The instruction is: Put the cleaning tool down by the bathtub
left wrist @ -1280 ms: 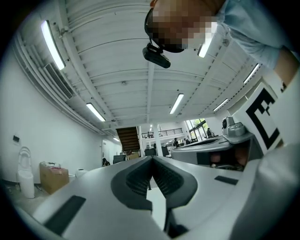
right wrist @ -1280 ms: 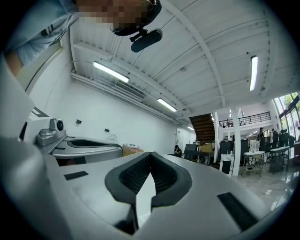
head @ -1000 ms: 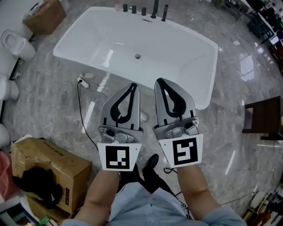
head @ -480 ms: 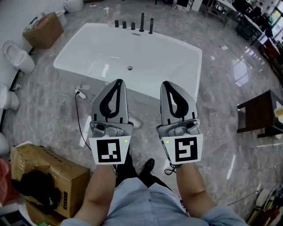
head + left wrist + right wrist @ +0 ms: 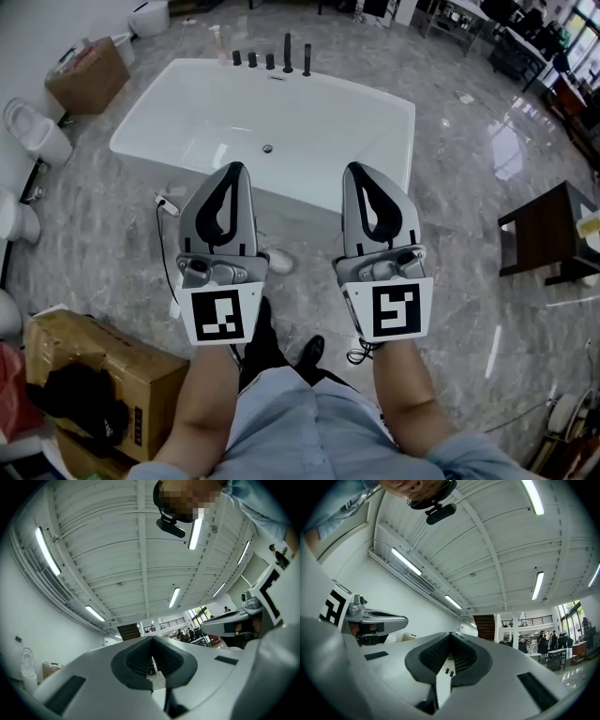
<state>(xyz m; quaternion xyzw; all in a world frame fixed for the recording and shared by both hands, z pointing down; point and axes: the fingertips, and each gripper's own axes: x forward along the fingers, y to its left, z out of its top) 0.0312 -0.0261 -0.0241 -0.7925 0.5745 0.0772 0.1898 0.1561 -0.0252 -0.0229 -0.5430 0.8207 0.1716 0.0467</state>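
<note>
Cleaning tool: not identified with certainty. A small pale object (image 5: 279,262) lies on the grey marbled floor (image 5: 94,234) at centre frame in the head view, just beside the near wall of the white rectangular bathtub (image 5: 356,122). It is the likely candidate, but it is too small to make out its shape. If it is the tool, it already lies by the tub.

Left gripper (image 5: 232,171): jaws together, nothing between them. Right gripper (image 5: 362,171): jaws together, likewise empty. Both are held above the floor, clear of the object.

Judged by its size, the tool should be light, and a grip across its middle would probably suit. Its stiffness and surface cannot be assessed.
</note>
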